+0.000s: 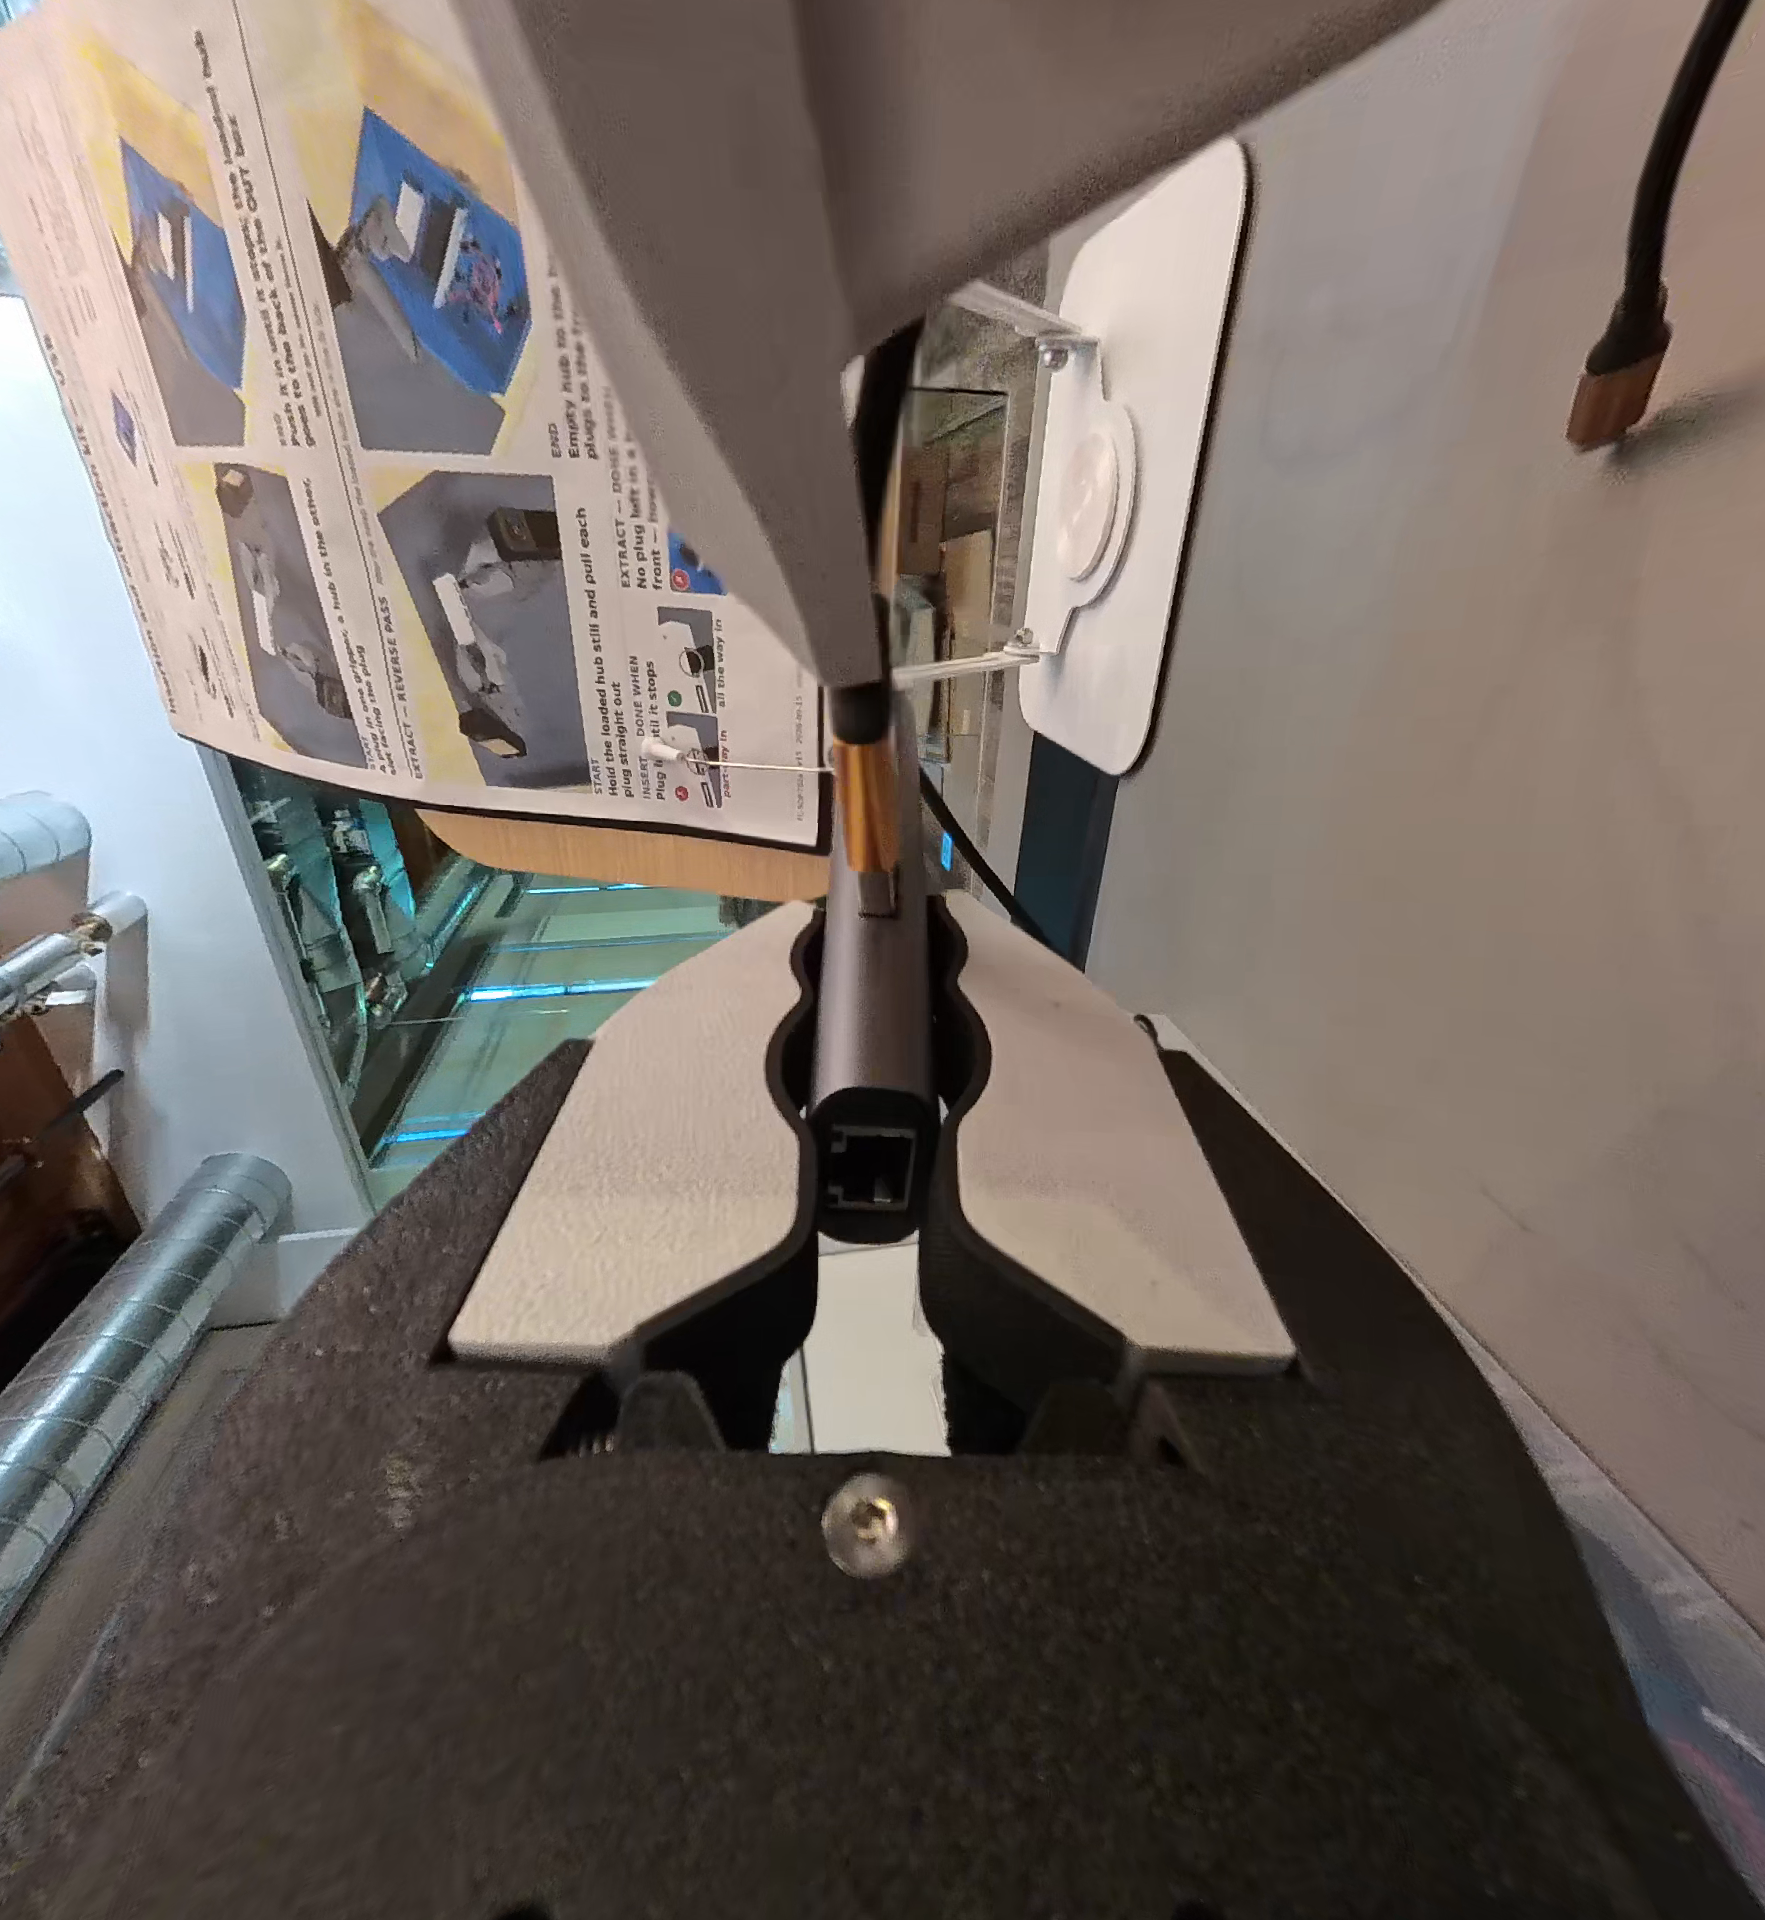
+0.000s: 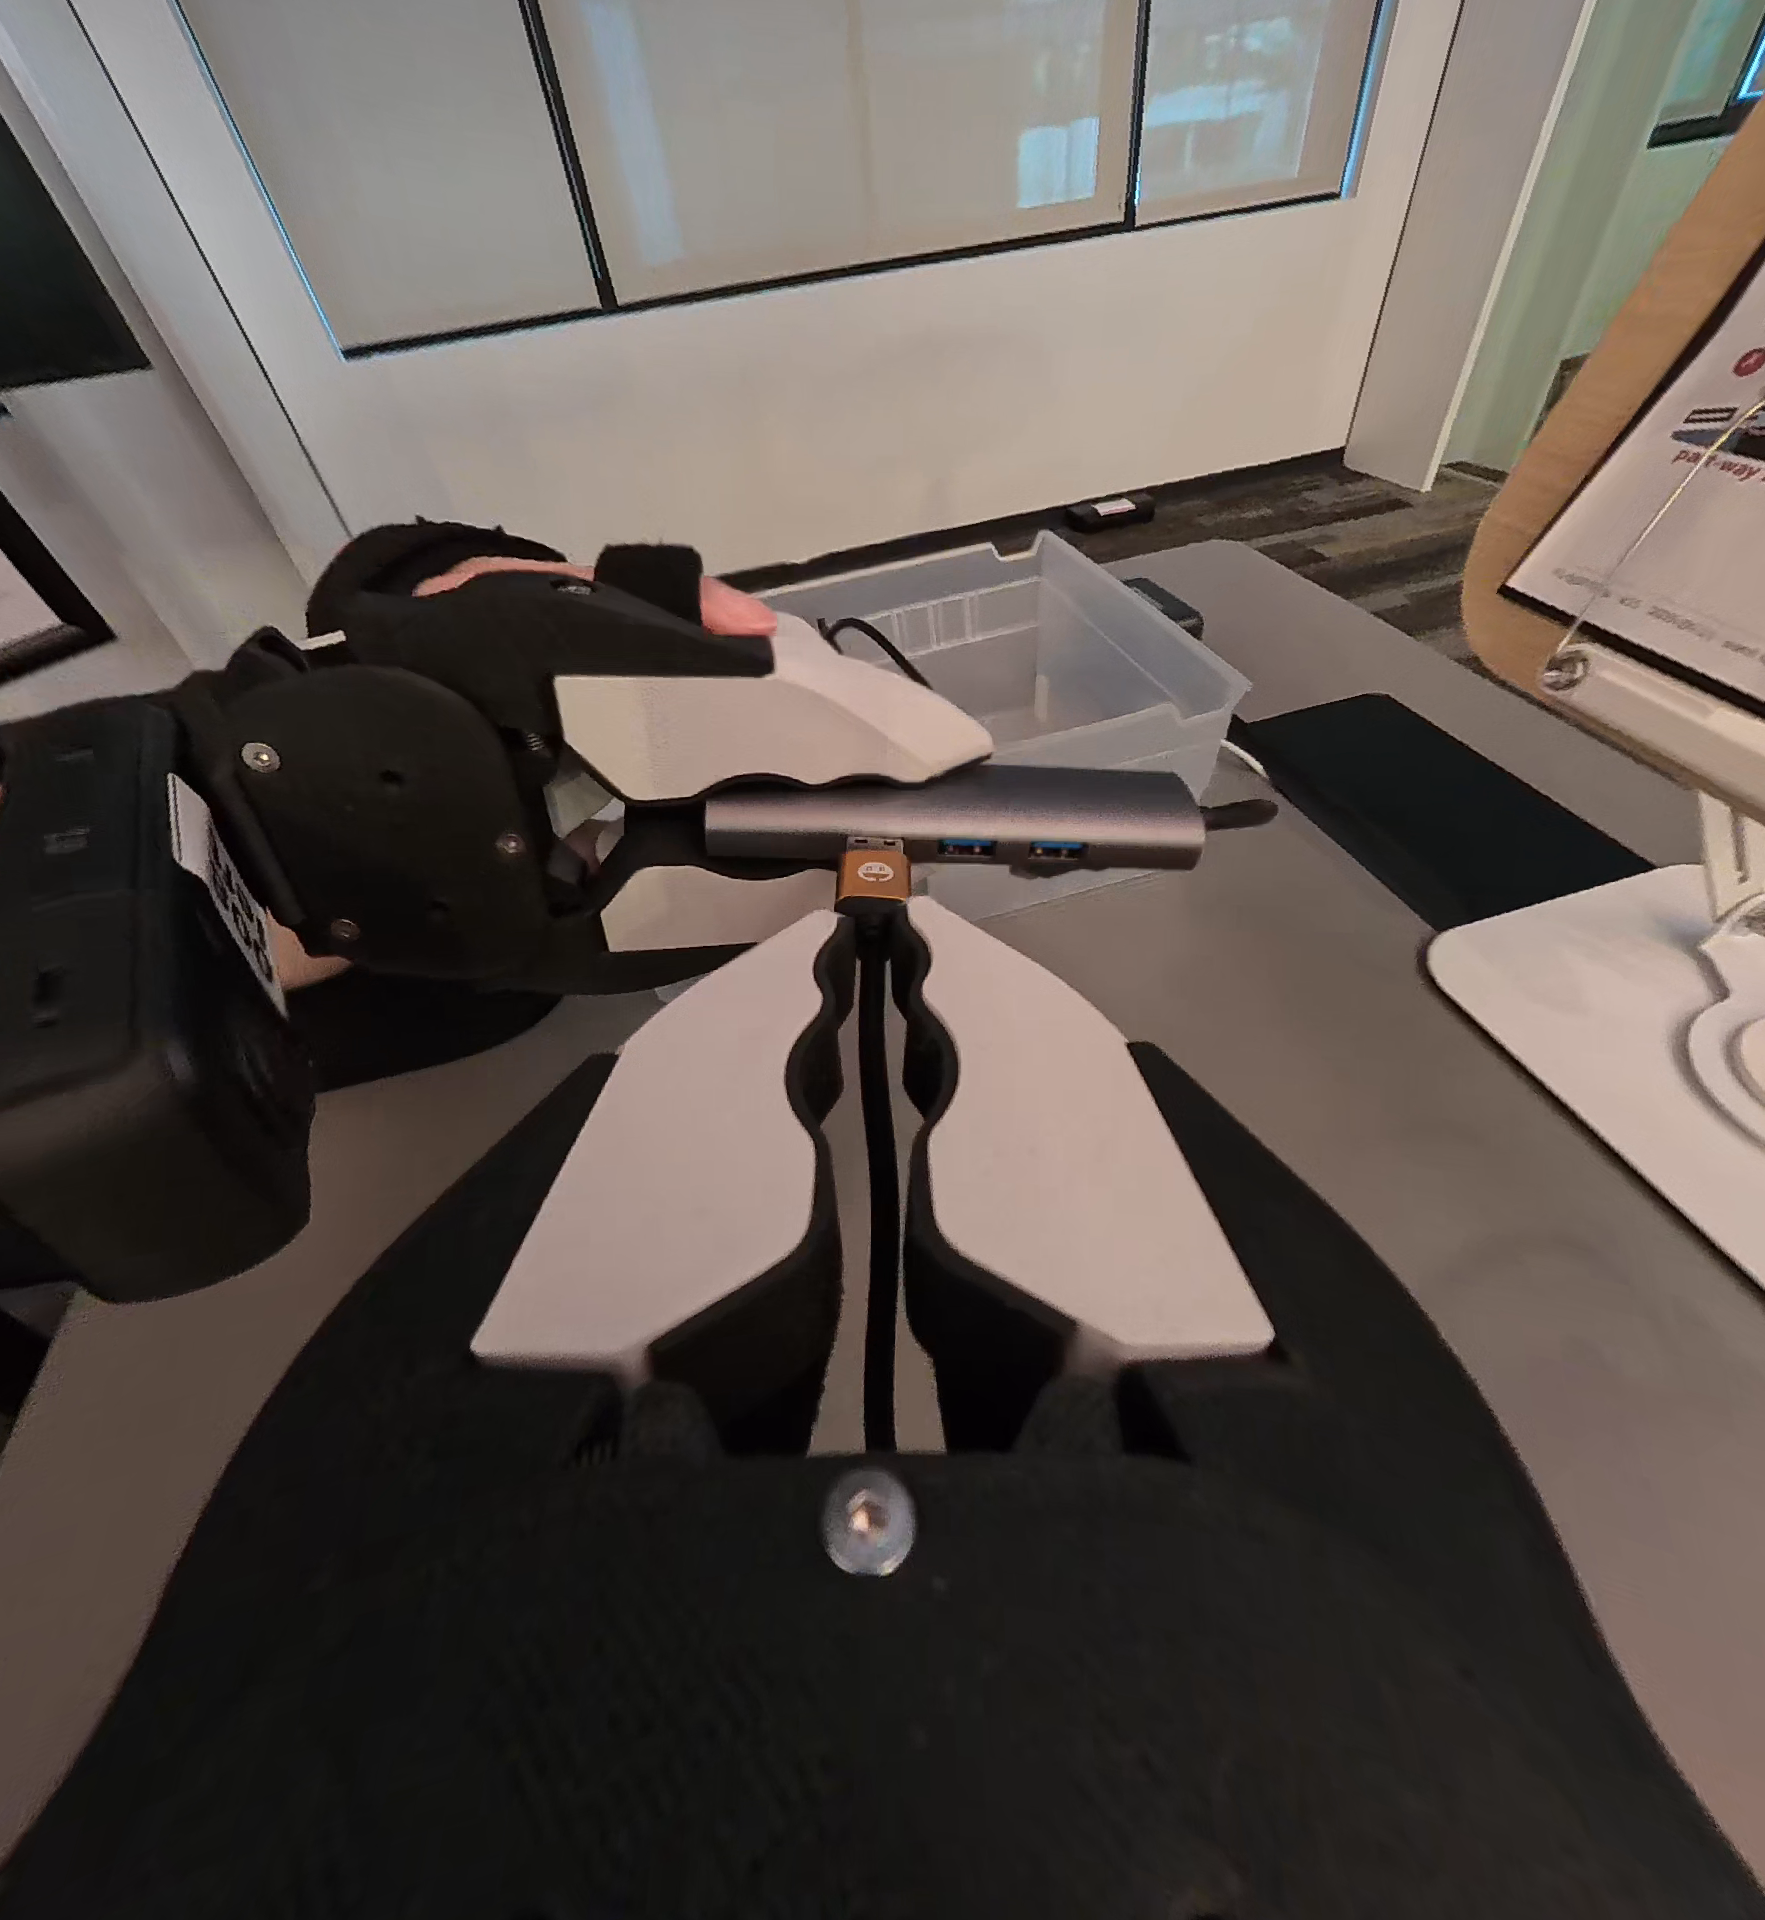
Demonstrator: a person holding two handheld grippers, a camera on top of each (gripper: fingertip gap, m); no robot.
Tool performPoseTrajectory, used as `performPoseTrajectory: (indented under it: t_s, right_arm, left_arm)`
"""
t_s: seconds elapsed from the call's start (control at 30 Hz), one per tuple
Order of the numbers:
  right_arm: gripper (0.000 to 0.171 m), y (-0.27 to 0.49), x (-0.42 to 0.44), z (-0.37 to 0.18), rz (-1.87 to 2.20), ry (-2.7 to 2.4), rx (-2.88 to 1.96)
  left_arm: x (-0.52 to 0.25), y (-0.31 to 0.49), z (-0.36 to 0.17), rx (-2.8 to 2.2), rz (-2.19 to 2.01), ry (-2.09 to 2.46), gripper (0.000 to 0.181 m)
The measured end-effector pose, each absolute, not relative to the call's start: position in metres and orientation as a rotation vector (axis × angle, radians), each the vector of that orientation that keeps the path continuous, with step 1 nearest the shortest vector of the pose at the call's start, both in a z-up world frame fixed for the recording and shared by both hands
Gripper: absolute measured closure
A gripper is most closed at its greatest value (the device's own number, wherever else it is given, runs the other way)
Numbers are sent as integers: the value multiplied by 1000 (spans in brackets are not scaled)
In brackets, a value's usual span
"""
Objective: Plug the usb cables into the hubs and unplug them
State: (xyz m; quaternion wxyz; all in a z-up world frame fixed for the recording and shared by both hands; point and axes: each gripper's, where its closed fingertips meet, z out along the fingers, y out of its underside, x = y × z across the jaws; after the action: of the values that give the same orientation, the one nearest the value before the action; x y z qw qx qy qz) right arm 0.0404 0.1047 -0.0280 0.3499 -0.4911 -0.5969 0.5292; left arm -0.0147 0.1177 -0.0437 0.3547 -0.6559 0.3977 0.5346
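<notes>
right wrist view puts your right gripper (image 2: 873, 935) low in the centre of the frame, pointing straight ahead, its two white fingers nearly closed on a black cable (image 2: 880, 1174) just behind the orange plug (image 2: 870, 875). the plug's metal tip is at the first port on the near side of the grey hub (image 2: 1054, 810); part of the tip still shows, so it is not fully seated. two blue ports sit bare to the right of it. your left gripper (image 2: 795, 717) comes in from the left of the frame, lying level, a gloved hand (image 2: 504, 613) over its top, clamped on the hub's left end and holding it above the grey table (image 2: 1377, 1195). behind the hub stands a clear plastic bin (image 2: 1117, 665). at the right edge is a white stand (image 2: 1636, 997) bearing an instruction sheet (image 2: 1688, 436).

left wrist view is rolled sideways: the hub (image 1: 870, 1049) runs away from you between the closed fingers, its end socket facing the lens, the orange plug (image 1: 867, 800) at its far part. another orange-tipped cable (image 1: 1616, 384) lies at upper right.
</notes>
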Motion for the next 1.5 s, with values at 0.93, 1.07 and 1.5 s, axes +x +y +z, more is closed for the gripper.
performPoseTrajectory:
  t_s: [0.93, 1.07, 1.5]
  right_arm:
    - [163, 99, 40, -12, 1397, -1480, -1213]
    - [163, 99, 42, -13, 1403, -1502, -1196]
    - [161, 98, 42, -13, 1376, -1526, -1182]
  left_arm:
    - [-13, 116, -26, -1690, 1263, 865, 165]
    - [-11, 117, -27, -1692, 1245, 874, 165]
    - [-10, 117, -28, -1701, 1217, 878, 165]
